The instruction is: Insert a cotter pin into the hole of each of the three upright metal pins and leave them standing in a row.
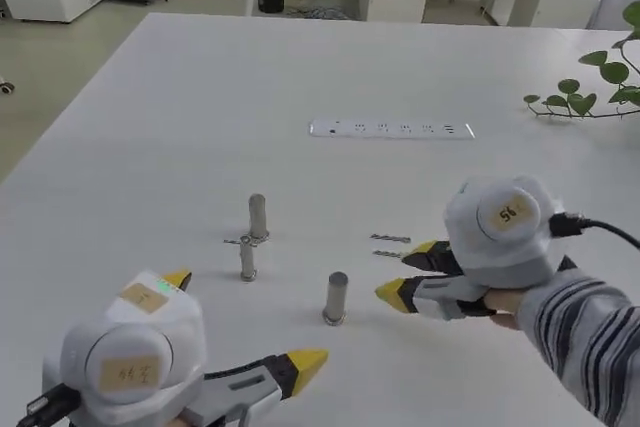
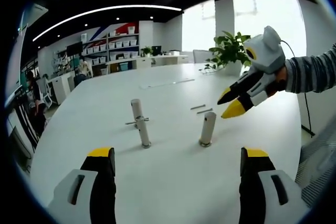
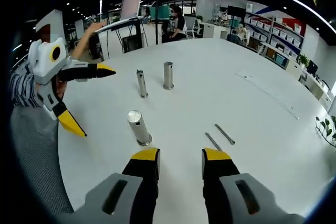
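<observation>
Jaws apart like those of the left gripper (image 1: 242, 319), the right gripper (image 1: 406, 272) hovers beside two thin silver cotter pins (image 1: 390, 239), apparently to pinch one for the nearest grey cylindrical metal pin (image 1: 336, 297).

The head view looks evenly bright to me, with soft light coming from above. The white table (image 1: 200, 127) has a mild glare, but nothing is washed out. The nearest metal pin (image 1: 336, 298) throws only a short, faint shadow. In both gripper views the fisheye bends the table edges, and the ceiling light strip (image 2: 115, 8) becomes an arc (quite strongly). The window (image 2: 252, 9) is overexposed. I find the centre sharp and the borders softer and darker.
</observation>
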A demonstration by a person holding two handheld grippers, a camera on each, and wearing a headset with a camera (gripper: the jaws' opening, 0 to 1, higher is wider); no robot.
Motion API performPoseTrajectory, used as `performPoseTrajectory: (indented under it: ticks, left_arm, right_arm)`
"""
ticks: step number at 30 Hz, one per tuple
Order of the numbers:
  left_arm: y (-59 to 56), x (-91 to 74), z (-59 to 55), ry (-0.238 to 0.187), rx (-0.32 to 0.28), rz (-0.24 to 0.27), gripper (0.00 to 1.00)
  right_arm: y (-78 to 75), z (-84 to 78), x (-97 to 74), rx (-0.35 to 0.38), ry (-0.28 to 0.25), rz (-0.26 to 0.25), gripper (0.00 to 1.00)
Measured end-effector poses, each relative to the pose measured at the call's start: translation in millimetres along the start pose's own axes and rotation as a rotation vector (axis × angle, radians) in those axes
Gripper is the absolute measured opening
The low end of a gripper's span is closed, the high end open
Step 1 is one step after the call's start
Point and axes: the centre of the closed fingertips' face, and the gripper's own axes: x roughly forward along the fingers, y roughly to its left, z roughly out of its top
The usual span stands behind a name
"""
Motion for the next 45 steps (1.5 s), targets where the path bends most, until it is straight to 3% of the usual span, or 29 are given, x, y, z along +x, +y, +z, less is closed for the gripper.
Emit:
performPoseTrajectory:
  ticks: [12, 16, 32, 37, 45]
  left_arm:
    - [6.6, -0.1, 1.2, -0.001, 0.002, 0.012, 0.97]
    - [8.1, 0.5, -0.6, 0.003, 0.003, 0.010, 0.96]
    - [11.2, 1.1, -5.9, 0.018, -0.004, 0.009, 0.94]
    - [10.1, 1.5, -5.7, 0.017, 0.000, 0.003, 0.93]
    - [2.1, 1.4, -3.9, 0.017, 0.019, -0.030, 0.91]
  right_arm:
    - [-40.0, -12.5, 15.1, -0.009, 0.089, 0.018, 0.21]
    - [-43.7, -16.1, 20.3, -0.011, 0.115, 0.035, 0.20]
    - [-46.7, -21.0, 32.2, -0.052, 0.202, 0.089, 0.09]
    - [-44.3, -22.1, 32.5, -0.100, 0.242, 0.099, 0.04]
    - [-40.0, -21.7, 33.7, -0.171, 0.257, 0.110, 0.00]
